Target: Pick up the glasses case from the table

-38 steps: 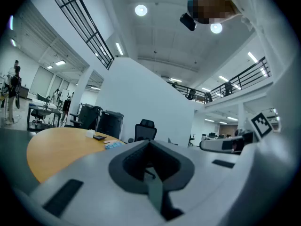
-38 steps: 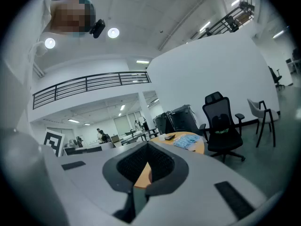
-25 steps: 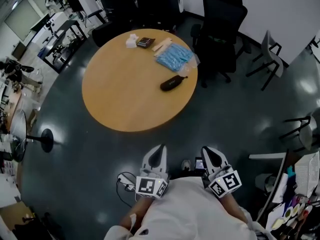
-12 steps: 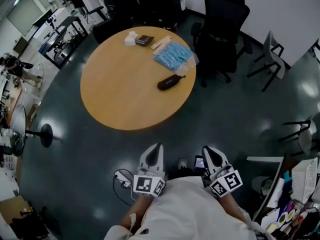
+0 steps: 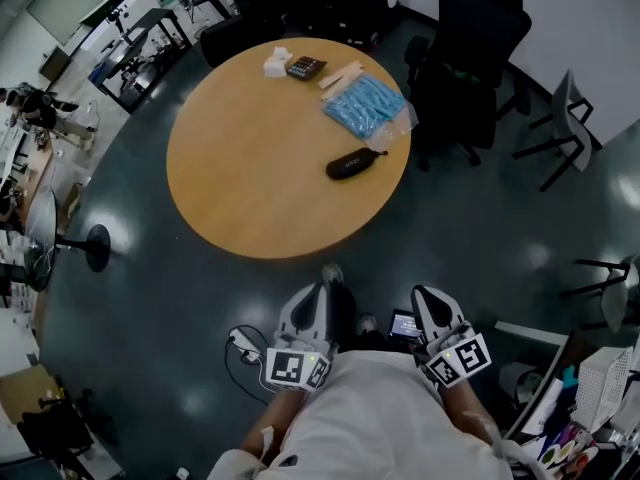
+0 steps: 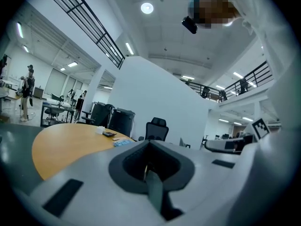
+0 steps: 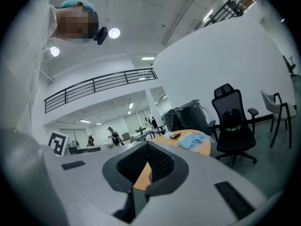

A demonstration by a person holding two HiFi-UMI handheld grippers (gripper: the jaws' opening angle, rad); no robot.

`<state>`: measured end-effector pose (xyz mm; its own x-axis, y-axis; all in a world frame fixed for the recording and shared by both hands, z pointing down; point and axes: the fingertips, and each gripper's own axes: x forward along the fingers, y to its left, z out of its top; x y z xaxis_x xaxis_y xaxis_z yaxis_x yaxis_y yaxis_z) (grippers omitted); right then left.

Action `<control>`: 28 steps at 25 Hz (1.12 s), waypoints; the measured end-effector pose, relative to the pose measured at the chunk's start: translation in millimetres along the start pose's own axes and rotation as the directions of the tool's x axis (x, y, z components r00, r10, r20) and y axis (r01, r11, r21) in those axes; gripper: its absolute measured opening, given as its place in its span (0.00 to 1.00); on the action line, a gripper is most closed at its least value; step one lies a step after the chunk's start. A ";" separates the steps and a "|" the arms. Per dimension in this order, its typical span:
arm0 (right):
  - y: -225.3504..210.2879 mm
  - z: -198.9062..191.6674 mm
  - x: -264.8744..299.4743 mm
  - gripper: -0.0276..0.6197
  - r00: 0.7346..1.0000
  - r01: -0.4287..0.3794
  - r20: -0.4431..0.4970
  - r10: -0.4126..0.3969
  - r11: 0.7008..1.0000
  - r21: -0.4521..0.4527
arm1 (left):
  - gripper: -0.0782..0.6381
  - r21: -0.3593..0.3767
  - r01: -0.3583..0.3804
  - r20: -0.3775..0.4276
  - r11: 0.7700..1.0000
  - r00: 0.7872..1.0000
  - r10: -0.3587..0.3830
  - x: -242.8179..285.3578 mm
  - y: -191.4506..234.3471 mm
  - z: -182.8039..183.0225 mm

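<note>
The black glasses case (image 5: 354, 164) lies near the right edge of the round wooden table (image 5: 250, 178), far ahead of both grippers. My left gripper (image 5: 317, 296) and right gripper (image 5: 427, 296) are held close to the body over the dark floor, short of the table's near edge. Both point toward the table, shut and holding nothing. In the left gripper view the left gripper (image 6: 148, 165) shows joined jaws, with the table (image 6: 61, 145) beyond on the left. Past the right gripper (image 7: 147, 167) a blue packet (image 7: 192, 140) shows on the table; the case is hidden there.
On the table's far side lie a blue packet (image 5: 365, 103), wooden sticks (image 5: 340, 74), a calculator (image 5: 305, 67) and a white tissue pack (image 5: 277, 62). A black office chair (image 5: 470, 58) and a grey chair (image 5: 570, 118) stand right of the table. A floor fan (image 5: 40, 258) stands left, a cable (image 5: 240, 346) by my feet.
The table and case have come nearer in the head view as the person steps forward; a shoe now shows ahead of the left gripper. Both grippers stay shut and close to the body.
</note>
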<state>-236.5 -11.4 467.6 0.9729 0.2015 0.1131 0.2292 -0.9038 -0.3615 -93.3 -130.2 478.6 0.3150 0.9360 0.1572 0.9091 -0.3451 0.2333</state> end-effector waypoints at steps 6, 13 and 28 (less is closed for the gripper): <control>-36.9 16.5 80.4 0.07 1.000 -0.013 0.019 0.014 1.000 -0.025 | 0.12 -0.025 0.027 0.030 0.999 0.999 -0.026 77.1 46.2 12.9; -80.5 55.3 181.4 0.07 0.999 -0.053 0.003 0.054 0.991 -0.124 | 0.12 -0.007 0.067 0.057 0.998 0.996 -0.066 158.2 100.4 54.9; -181.0 -26.3 317.4 0.07 0.845 -0.390 -0.494 0.205 0.867 -0.309 | 0.12 -0.064 -0.077 0.065 0.995 0.995 0.082 243.6 155.4 73.0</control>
<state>30.0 206.2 593.2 0.8548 -0.2010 0.4785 -0.1901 -0.9791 -0.0716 144.7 49.2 483.1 0.4052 0.9073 0.1127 0.8626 -0.4202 0.2816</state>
